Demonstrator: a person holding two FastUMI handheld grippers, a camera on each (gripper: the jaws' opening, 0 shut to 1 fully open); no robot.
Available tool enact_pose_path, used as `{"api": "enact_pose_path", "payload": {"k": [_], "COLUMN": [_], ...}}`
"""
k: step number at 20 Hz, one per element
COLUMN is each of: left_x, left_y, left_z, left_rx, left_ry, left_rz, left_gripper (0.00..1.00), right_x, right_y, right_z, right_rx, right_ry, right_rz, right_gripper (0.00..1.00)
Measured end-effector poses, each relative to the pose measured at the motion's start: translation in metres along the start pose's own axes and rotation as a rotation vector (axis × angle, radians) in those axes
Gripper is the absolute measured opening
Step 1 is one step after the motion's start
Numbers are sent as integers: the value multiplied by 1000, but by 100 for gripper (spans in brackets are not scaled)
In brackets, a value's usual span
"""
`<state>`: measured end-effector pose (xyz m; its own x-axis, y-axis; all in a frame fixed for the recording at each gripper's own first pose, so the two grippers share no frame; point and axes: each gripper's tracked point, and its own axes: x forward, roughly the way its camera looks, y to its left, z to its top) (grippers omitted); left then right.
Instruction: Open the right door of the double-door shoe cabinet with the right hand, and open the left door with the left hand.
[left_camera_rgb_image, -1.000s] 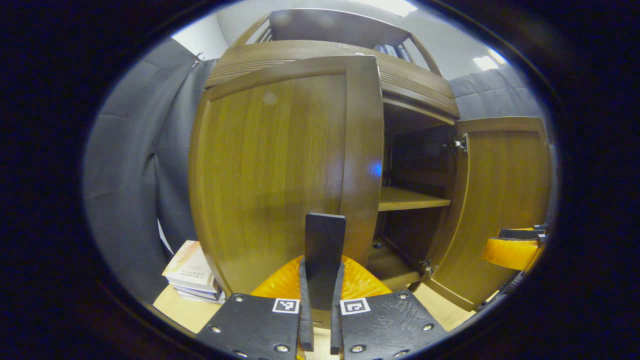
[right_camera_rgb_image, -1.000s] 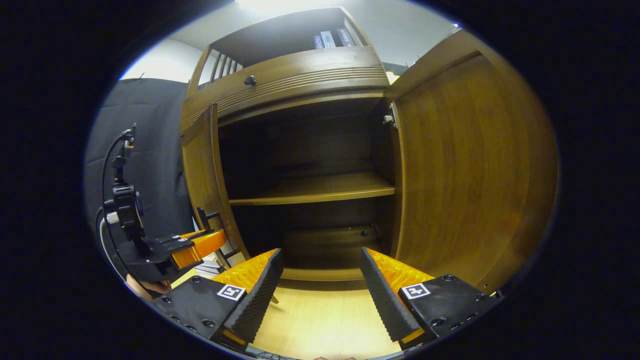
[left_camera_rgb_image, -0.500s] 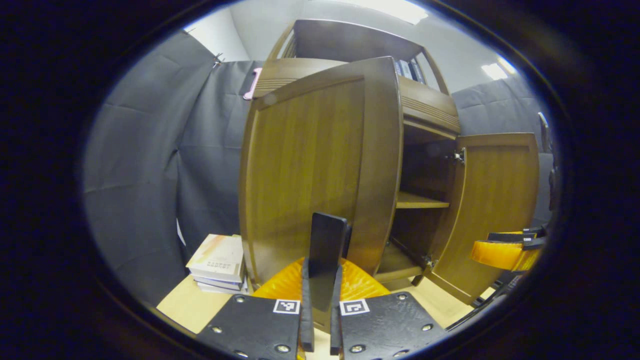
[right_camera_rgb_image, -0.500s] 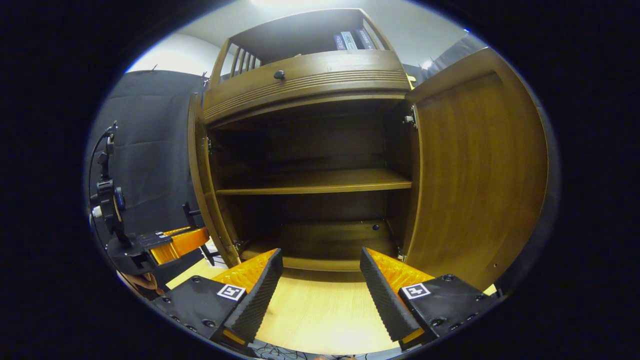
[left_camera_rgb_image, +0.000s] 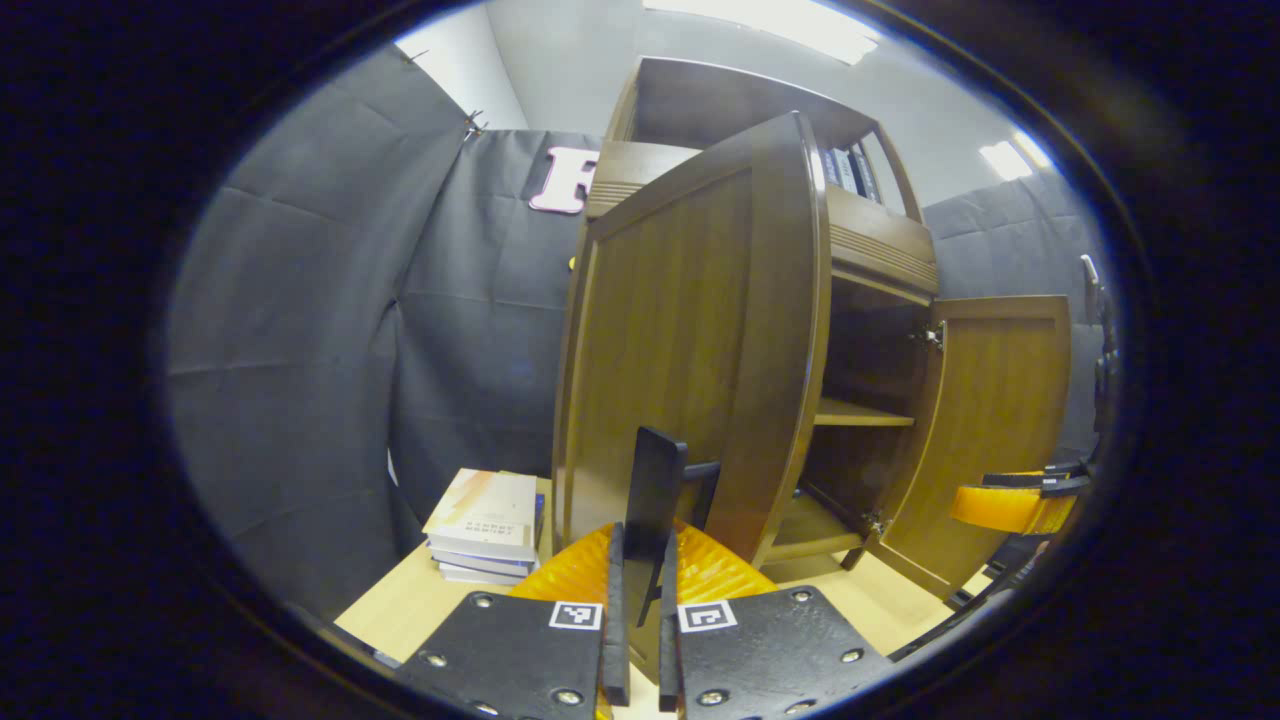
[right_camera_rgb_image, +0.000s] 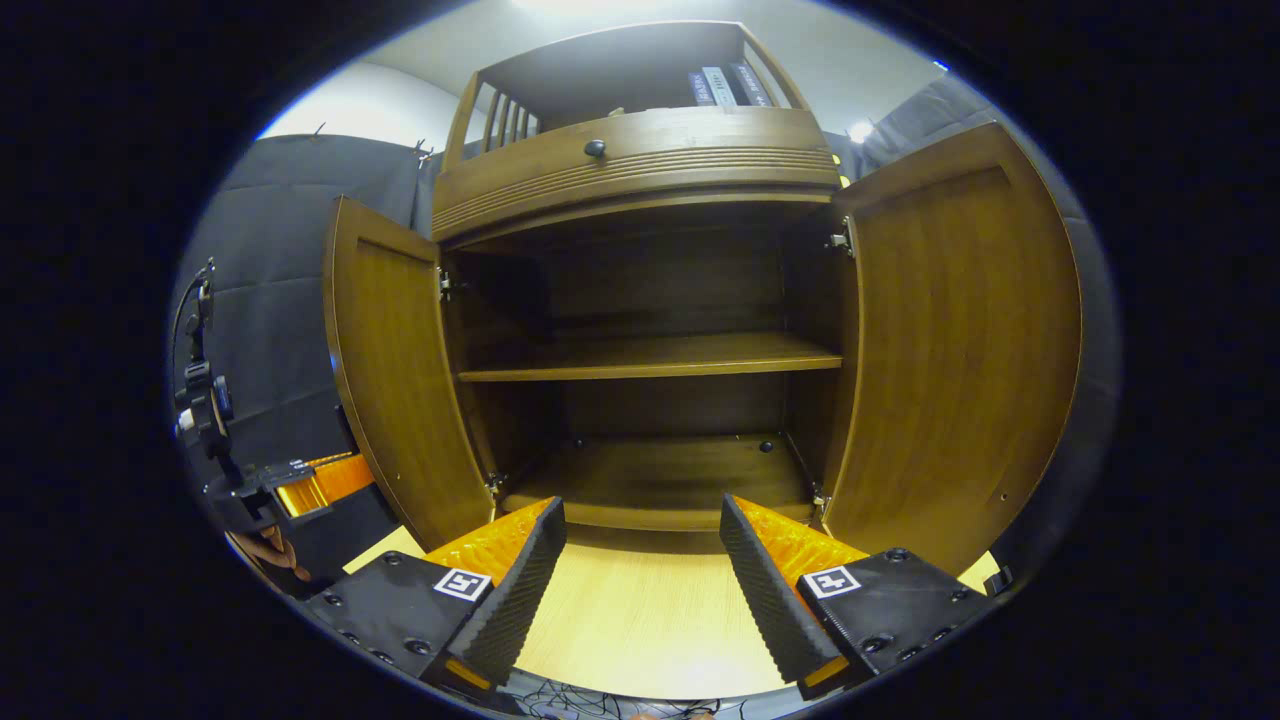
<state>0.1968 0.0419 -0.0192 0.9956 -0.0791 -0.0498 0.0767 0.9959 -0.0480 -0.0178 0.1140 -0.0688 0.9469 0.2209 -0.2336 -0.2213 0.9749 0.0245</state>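
Left gripper view: left claw (left_camera_rgb_image: 640, 560) clamps what looks like the left door (left_camera_rgb_image: 690, 340) handle (left_camera_rgb_image: 655, 490); right claw (right_camera_rgb_image: 640, 570) gapes, level, facing the cabinet (right_camera_rgb_image: 640, 160).

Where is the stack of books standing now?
In the left gripper view, the stack of books lies on the light wooden surface, left of the open left door and before the black cloth.

Both cabinet doors (right_camera_rgb_image: 960, 350) wide open, right tool (right_camera_rgb_image: 640, 575) parted before shelf (right_camera_rgb_image: 650, 358).
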Motion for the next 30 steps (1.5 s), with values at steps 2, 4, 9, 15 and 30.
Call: {"api": "enact_pose_path", "payload": {"k": [2,4,9,15,30], "left_x": [-3,-4,-3,-9,-71], "left_y": [16,34,67,118,135], "left_z": [3,9,17,12,14], "left_rx": [-1,13,77,123,126], "left_ry": [-9,-27,-53,-35,-27], "left_rz": [11,18,-88,-144,-36], "left_gripper": [12,12,12,13,2], "right_x": [-2,-1,0,-7,-29], "right_y": [4,6,0,-18,-79], "right_z": [1,3,14,26,41], "right_rx": [-19,-18,-8,-45,-37], "right_ry": [-8,-16,-39,-52,-75], "right_rz": [1,-6,-50,-121,-238], "right_gripper": [93,92,92,97,93]}}
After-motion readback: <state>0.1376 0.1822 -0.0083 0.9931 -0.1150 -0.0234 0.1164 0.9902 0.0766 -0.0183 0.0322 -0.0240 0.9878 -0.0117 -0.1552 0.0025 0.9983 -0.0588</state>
